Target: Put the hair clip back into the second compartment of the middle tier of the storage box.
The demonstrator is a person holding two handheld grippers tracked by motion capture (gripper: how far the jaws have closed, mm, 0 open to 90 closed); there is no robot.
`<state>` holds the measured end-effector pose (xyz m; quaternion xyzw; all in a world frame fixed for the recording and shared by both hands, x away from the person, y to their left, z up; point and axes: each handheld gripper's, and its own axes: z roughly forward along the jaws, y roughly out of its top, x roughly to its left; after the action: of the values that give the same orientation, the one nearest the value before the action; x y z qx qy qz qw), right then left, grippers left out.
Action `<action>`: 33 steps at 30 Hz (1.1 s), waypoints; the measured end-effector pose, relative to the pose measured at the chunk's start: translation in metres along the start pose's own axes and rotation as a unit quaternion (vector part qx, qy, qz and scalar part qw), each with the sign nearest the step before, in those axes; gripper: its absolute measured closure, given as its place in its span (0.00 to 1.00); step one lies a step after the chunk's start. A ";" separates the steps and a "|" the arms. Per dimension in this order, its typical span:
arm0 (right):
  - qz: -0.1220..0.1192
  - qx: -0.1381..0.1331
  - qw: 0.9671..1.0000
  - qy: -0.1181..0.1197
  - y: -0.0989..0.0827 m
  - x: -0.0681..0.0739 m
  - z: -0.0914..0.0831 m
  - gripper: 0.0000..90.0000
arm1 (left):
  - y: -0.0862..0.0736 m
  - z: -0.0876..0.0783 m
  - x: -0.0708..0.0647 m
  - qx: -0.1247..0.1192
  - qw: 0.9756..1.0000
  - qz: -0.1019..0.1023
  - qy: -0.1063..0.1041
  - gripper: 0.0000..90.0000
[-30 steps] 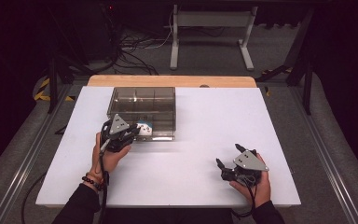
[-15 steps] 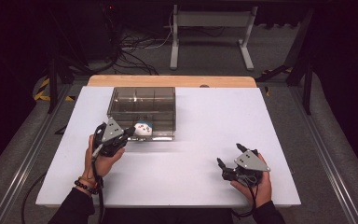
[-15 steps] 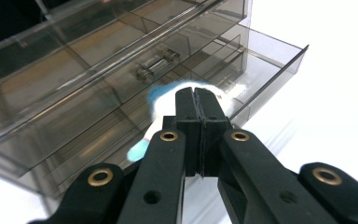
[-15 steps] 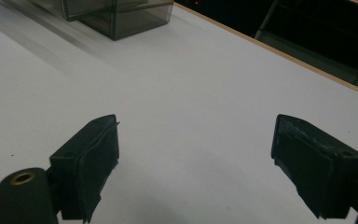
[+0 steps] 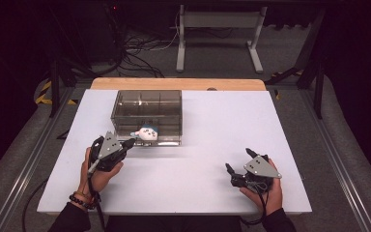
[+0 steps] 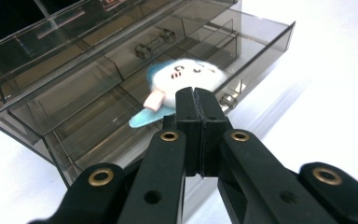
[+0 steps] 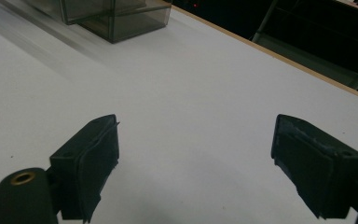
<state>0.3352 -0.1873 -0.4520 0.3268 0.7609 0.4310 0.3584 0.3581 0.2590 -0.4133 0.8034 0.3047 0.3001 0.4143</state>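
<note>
At the left of the high view, dark grey carpet floor (image 5: pixel 14 159) runs beside the white table (image 5: pixel 198 169), with a yellow-and-black striped marking (image 5: pixel 42 93) near its far corner. The left gripper (image 5: pixel 125 144) lies low over the table, its jaws pressed together with nothing between them. Just past their tips sits the smoky clear plastic box (image 5: pixel 147 113), its lowest drawer pulled out toward the jaws. In that drawer lies a small white plush toy (image 6: pixel 186 77) with blue trim and a drawn face, directly ahead of the jaws and just beyond them. Behind the box, a bare wooden strip (image 5: pixel 178 83) edges the table, and beyond it cables (image 5: pixel 135 48) and a pale metal stand (image 5: pixel 217 34) sit in a dark room. To the right, the right gripper (image 5: pixel 239 162) rests low over bare table, its jaws spread wide and empty, well apart from the box.
</note>
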 end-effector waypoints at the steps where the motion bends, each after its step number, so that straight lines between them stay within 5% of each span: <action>1: 0.000 0.000 1.000 0.000 0.000 0.000 0.000 0.17 | 0.000 0.000 0.000 0.000 1.000 0.000 0.000 1.00; 17: 0.002 -0.002 1.000 0.000 0.000 0.000 -0.001 0.17 | -0.012 0.012 -0.009 0.034 0.999 0.014 -0.006 1.00; 33: 0.001 0.000 1.000 0.002 0.000 0.001 0.001 0.17 | -0.016 0.026 -0.002 0.055 0.998 -0.004 0.007 1.00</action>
<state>0.3356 -0.1865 -0.4529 0.3265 0.7616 0.4316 0.3564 0.3720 0.2529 -0.4398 0.8213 0.3274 0.2870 0.3687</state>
